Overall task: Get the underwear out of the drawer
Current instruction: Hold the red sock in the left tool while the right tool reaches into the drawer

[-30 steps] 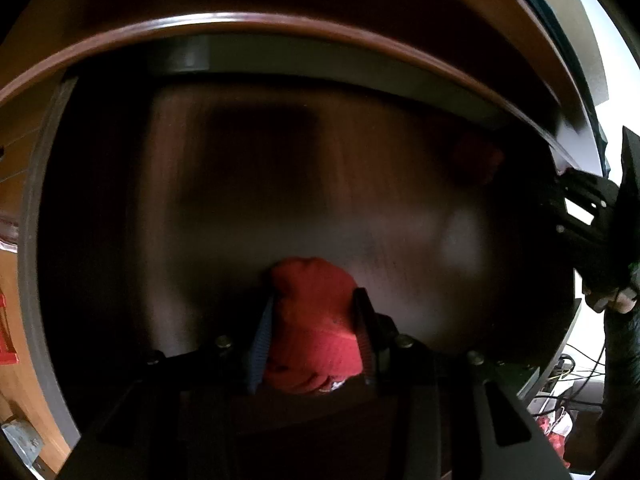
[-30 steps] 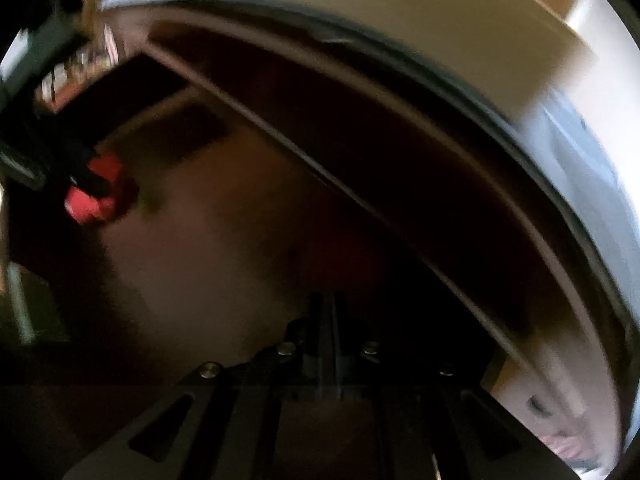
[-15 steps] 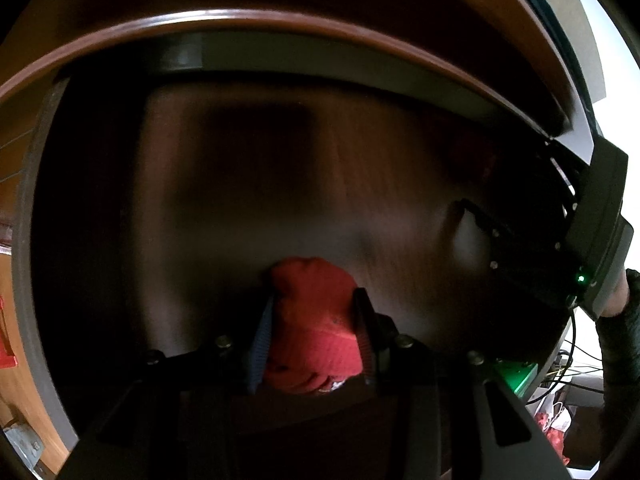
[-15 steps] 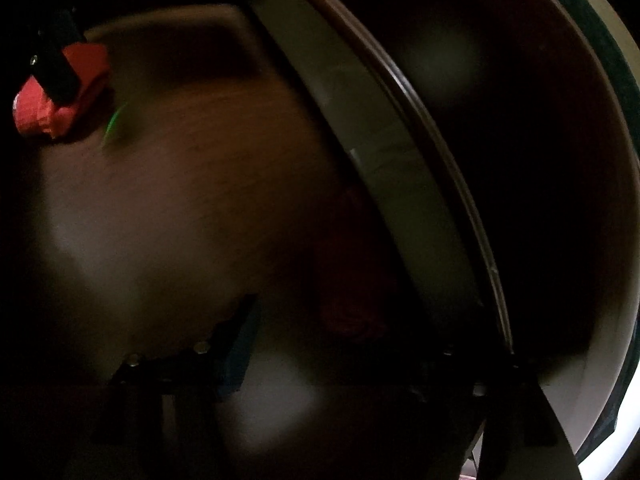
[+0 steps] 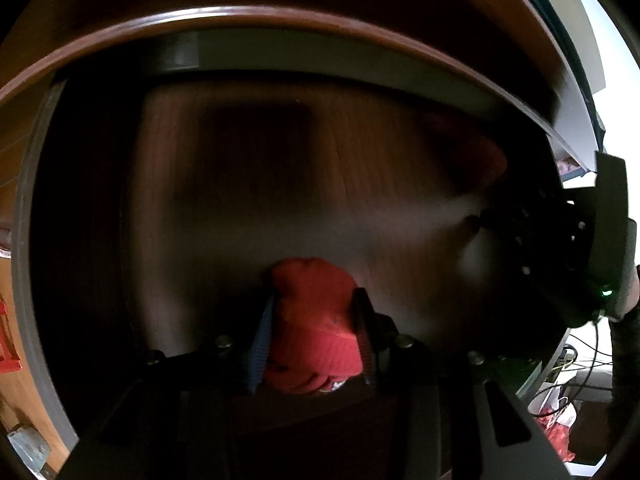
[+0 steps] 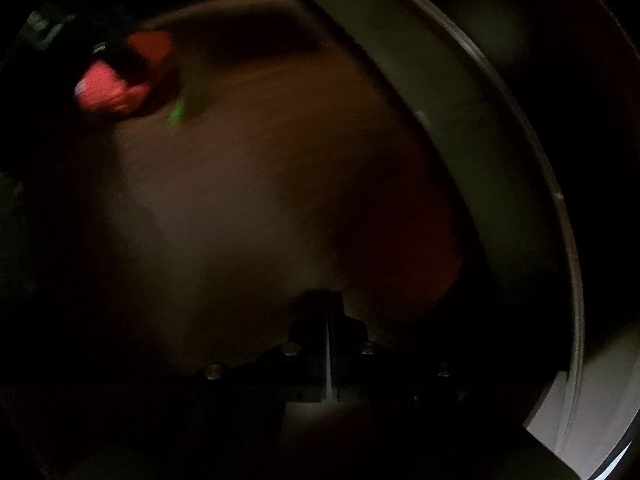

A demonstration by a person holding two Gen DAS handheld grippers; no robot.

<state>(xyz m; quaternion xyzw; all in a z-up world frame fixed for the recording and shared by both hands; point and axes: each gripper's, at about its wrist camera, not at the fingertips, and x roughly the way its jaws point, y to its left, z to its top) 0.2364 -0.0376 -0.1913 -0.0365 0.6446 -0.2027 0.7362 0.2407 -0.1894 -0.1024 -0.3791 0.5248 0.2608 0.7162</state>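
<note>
Underwear [image 5: 314, 320] pinched in the left gripper [image 5: 314, 312], above the drawer [image 5: 240, 184] floor.
Right gripper [image 6: 329, 312] inside the drawer, fingers together, empty.

We see the left gripper [image 5: 314, 332] as a black frame with two dark fingers [image 5: 362, 332]. The finger on the left has a blue ribbed pad on its inner face. Behind the fingers, round metal screws sit in a row on the black plate, and two slanted slots are cut further back.

The right gripper [image 5: 560, 248] is a black body with small bright screws and one green light near its rear end. A dark sleeve [image 5: 624, 360] covers the arm behind it.

In its own camera, the right gripper's fingers [image 6: 316, 312] are black blocks with only a thin pale line between them. Dull metal screws sit behind the fingers.
</note>
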